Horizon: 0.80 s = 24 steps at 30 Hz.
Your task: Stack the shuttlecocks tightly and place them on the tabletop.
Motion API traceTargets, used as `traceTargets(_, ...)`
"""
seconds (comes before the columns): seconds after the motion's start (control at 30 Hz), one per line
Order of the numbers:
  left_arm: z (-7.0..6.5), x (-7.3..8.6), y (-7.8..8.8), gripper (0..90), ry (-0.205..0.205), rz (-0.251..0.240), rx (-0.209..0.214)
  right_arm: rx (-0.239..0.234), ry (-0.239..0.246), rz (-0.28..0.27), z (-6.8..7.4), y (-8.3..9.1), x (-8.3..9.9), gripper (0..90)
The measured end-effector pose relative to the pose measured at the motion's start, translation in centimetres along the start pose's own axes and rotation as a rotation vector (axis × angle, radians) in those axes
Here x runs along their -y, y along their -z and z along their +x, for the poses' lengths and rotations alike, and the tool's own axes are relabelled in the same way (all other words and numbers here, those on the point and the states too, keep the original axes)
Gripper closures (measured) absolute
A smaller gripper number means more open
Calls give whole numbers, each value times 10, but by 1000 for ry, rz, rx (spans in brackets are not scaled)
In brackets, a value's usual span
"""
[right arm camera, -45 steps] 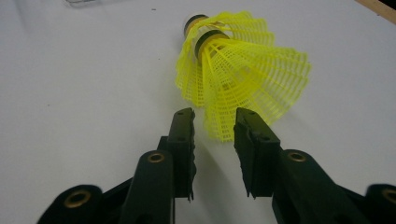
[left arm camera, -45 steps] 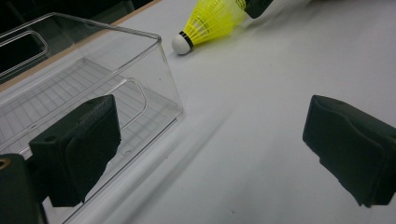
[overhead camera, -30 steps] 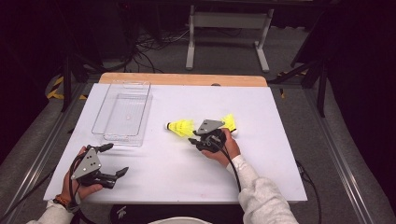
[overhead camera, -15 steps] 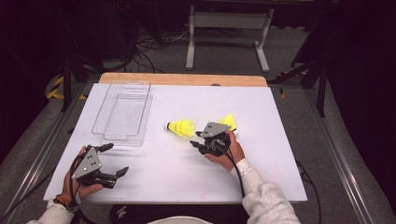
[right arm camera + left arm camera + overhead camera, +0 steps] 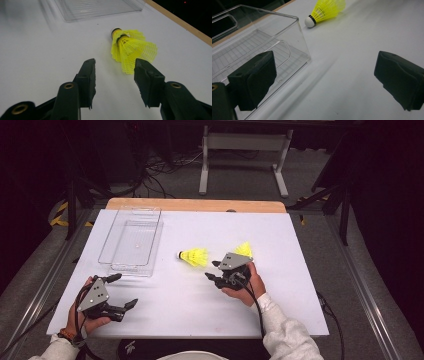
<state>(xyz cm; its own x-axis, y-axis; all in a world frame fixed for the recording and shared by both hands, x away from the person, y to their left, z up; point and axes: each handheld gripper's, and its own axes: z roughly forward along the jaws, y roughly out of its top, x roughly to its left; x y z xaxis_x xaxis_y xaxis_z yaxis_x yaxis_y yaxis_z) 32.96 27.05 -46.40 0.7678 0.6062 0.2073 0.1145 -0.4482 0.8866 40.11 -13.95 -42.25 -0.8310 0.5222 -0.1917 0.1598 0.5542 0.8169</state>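
1. The right tool (image 5: 214, 271) is held low over the white surface (image 5: 300, 310), its two black jaws partly apart and having just been opening, with nothing between them.
2. A yellow shuttlecock (image 5: 130, 48) lies on its side just ahead of the right tool, skirt toward the jaws, close to the right-hand jaw and seemingly just clear of it. In the high view a second shuttlecock (image 5: 244, 249) lies just beyond the tool body.
3. The left tool (image 5: 122, 290) is held wide open and empty, well apart from the shuttlecocks. A clear bin (image 5: 257, 47) sits just ahead of it to one side, and a shuttlecock (image 5: 325, 11) lies farther ahead.
4. Risk: the near shuttlecock looks off-centre to the right tool. Closing from here would likely catch only the skirt edge, so it could spin away or roll.
5. Risk: a hard squeeze could crush or bend the thin skirt.
6. Risk: the round cap lets it roll in an arc if nudged.
7. Materials: the skirts are flared cones of fine yellow plastic mesh with ribs; the cap is a white dome with a black band.
8. The bin is hard, glossy plastic with a ribbed floor and straight walls. The surface is smooth and matte, edged with a strip of wood (image 5: 200, 205).
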Motion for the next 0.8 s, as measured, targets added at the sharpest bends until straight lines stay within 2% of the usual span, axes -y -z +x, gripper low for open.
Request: traceTargets(0.8, -1, 0, -1, 51, 2, 0, 3, 86, -6, -34, 2, 37, 10, 444)
